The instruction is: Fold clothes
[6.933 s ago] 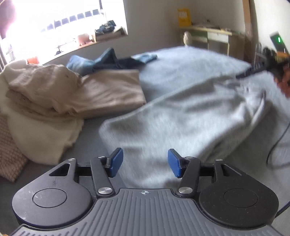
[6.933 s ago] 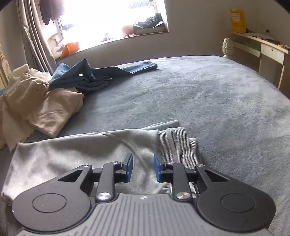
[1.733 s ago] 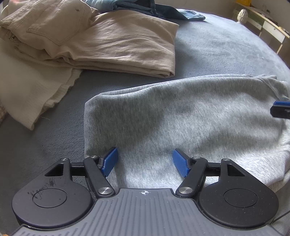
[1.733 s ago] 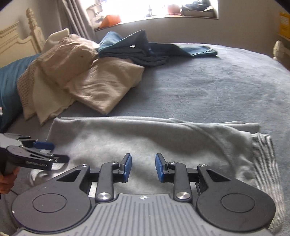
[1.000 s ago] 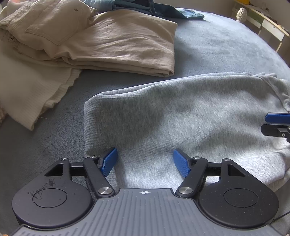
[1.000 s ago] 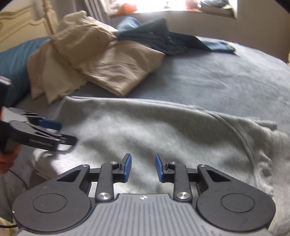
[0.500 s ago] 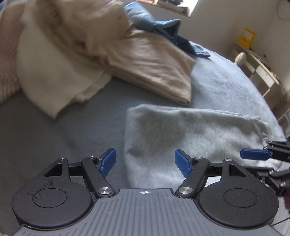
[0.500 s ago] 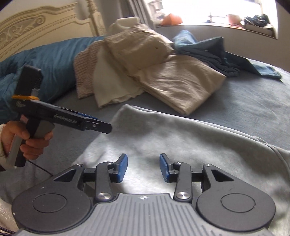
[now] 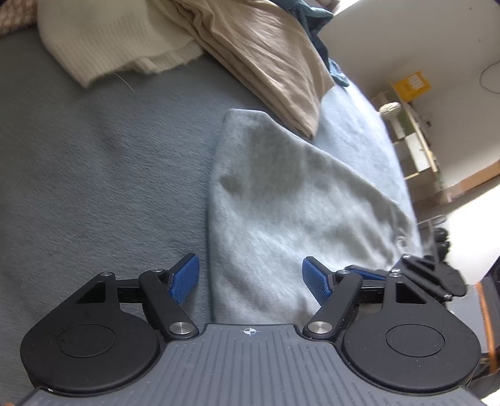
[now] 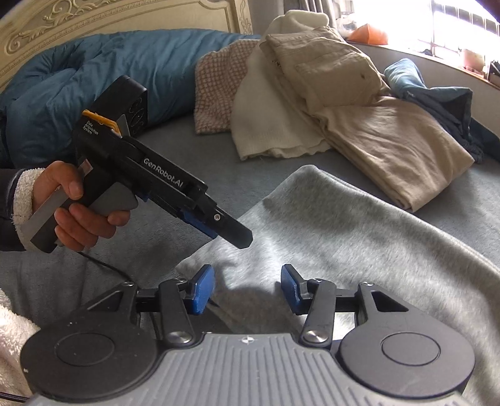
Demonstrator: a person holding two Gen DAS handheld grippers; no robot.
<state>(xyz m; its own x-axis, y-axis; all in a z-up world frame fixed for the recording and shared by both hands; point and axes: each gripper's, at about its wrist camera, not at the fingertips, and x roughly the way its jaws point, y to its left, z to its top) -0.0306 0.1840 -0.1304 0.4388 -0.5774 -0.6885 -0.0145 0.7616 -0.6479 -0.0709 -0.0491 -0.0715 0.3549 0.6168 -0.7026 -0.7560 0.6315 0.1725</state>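
Grey sweatshirt (image 9: 281, 200) flat on bed (image 9: 93, 171), near edge below both spread, empty tongs, left tongs (image 9: 250, 279), right tongs (image 10: 247, 289).

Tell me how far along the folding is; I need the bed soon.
Done: the grey fleece sweatshirt lies folded flat on the grey bedspread. In hand: nothing; left gripper and right gripper are open. Left: the rumpled blue jeans.

Grey-blue bed cover (image 10: 468, 200) underfoot of everything. Carved cream headboard (image 10: 93, 15) at upper left, teal duvet (image 10: 93, 78) bunched beneath. Bright window (image 10: 462, 18) at upper right. Pale wall (image 9: 390, 40), wooden shelving (image 9: 418, 146) beside.
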